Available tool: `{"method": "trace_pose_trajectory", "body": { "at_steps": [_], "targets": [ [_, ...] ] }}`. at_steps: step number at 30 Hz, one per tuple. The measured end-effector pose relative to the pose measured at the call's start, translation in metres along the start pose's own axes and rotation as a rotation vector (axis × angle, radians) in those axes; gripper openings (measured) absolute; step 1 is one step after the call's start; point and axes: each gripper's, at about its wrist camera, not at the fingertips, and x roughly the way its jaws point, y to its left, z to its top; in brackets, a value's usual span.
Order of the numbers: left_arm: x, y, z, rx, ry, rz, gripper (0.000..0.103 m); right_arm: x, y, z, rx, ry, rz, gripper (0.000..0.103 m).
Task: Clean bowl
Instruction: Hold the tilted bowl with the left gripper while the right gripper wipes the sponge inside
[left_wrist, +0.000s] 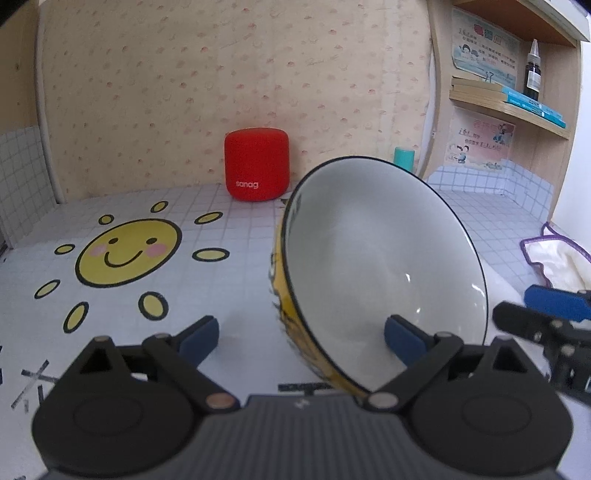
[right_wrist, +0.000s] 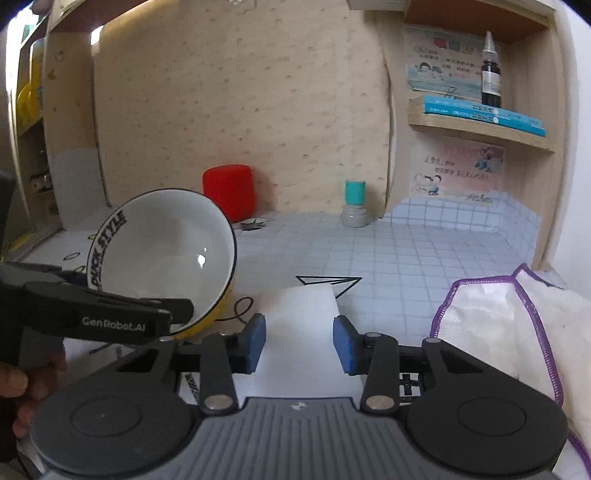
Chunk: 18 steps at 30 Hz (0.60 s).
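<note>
The bowl (left_wrist: 380, 266) stands tilted on its side on the table (left_wrist: 240, 229), its white inside turned toward the right and its yellow outer wall toward the sun drawing (left_wrist: 127, 253). The left tool (left_wrist: 301, 334) has its jaws spread wide across the bowl's lower rim: one blue pad sits inside the bowl, the other stands well out on the left, clear of the yellow wall, so the tool is released and does not clamp the bowl. From the right wrist view the black finger of that tool crosses the bowl's lower edge, and whether it touches the rim there I cannot tell.

The right tool (right_wrist: 299, 341) is just right of the bowl. A white sheet (right_wrist: 303, 332) lies between its blue pads; its jaws stand partly closed, with the pads at the sheet's side edges, but whether they press on it I cannot tell. The sheet's far edge ends short of a paper-plane drawing (right_wrist: 328, 282).

A white cloth with purple hem (right_wrist: 517, 332) lies bunched at the table's right edge, near the right tool. The red speaker (left_wrist: 256, 164) and a teal-capped jar (right_wrist: 354, 205) stand against the back wall, well apart from the bowl. Between the bowl and the back wall, and across the gridded middle of the table, the surface is open.
</note>
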Motion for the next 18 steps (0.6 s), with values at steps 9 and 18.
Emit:
{"method": "trace_pose_trajectory", "body": {
  "at_steps": [9, 18],
  "targets": [
    [-0.001, -0.002, 0.0, 0.005, 0.0, 0.007, 0.098, 0.004, 0.006, -0.003, -0.068, 0.037, 0.013, 0.083],
    [0.0, -0.001, 0.0, 0.017, -0.002, -0.006, 0.098, 0.02, 0.002, -0.005, -0.066, 0.085, 0.033, 0.053]
  ]
}}
